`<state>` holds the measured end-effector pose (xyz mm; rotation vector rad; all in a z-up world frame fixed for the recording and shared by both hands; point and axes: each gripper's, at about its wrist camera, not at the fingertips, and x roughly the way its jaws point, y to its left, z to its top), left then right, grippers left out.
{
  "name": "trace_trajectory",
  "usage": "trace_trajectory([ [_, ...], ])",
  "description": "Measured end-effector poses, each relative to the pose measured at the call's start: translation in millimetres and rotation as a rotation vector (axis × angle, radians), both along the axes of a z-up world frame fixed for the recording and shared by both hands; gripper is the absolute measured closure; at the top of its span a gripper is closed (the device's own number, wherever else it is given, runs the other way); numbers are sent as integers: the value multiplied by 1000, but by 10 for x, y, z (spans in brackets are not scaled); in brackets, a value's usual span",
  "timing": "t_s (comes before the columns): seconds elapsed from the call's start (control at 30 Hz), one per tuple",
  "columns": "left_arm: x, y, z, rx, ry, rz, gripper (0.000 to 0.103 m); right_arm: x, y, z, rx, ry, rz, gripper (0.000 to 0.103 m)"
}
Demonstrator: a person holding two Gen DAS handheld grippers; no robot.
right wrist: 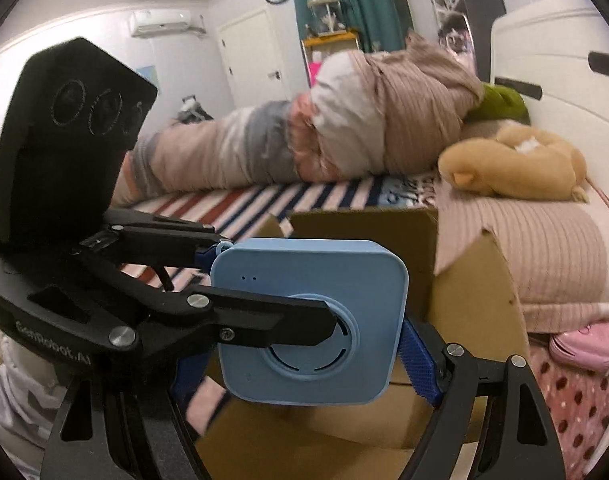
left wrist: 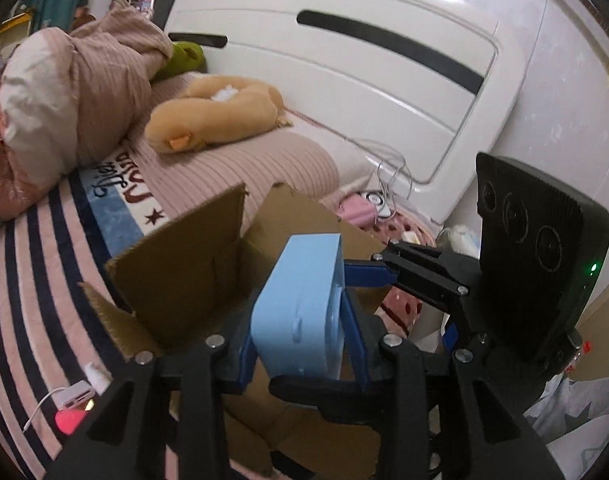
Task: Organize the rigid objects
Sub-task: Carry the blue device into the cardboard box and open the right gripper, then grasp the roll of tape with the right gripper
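Object: light blue box (right wrist: 308,320), a squarish rigid plastic block with rounded corners and a matte finish.
Front face: raised circular ring with thin curved slots around an inner disc; two tiny dots near the upper left corner; a small blue loop at the top left corner.
Side view: from the left wrist camera the light blue box (left wrist: 300,304) shows as a thick slab, seen edge-on, with a small dimple on the broad face.
Position: held in the air above the open cardboard box (right wrist: 476,292), over its inside, not touching its flaps.
Left gripper (left wrist: 304,344): blue fingers pressed on both broad faces of the block, gripping it.
Right gripper (right wrist: 304,360): blue fingers sit against the block's left and right edges, clamped on it.
Crossing: in the right wrist view the left gripper's black finger lies across the front face, its tip reaching the ring.
Carton: brown flaps standing up, resting against the bed (left wrist: 36,264) with its striped cover.
Nearby: tan plush toy (left wrist: 212,116) on the ribbed pink blanket, well apart from the carton.
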<state>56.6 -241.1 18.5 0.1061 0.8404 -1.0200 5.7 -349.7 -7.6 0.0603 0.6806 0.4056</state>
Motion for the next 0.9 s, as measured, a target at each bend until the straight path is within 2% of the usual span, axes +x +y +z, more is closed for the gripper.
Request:
trace_trajectory([
  [0.1, 4, -54, -54, 24, 0, 1, 68, -14, -12, -30, -19, 30, -7, 24],
  [0.17, 12, -58, -82, 38, -14, 9, 63, -17, -13, -33, -44, 32, -28, 23],
  [0.23, 6, -32, -75, 37, -23, 11, 54, 0, -19, -39, -71, 37, -49, 23],
  [0.37, -37, 68, -17, 30, -49, 33, 47, -10, -26, -34, -73, 44, -56, 23],
  [0.43, -57, 148, 25, 20, -63, 55, 36, -8, 7, -11, -83, 42, -59, 22],
  [0.5, -83, 262, 76, 6, -81, 87, 32, -32, 59, 19, -93, 35, -59, 21],
  [0.67, -180, 735, 203, -29, -136, 227, 19, -94, 325, 162, -138, -28, -49, 6],
  [0.9, -280, 1688, 175, -26, -191, 477, 17, -91, 988, 322, -163, -103, 15, 5],
])
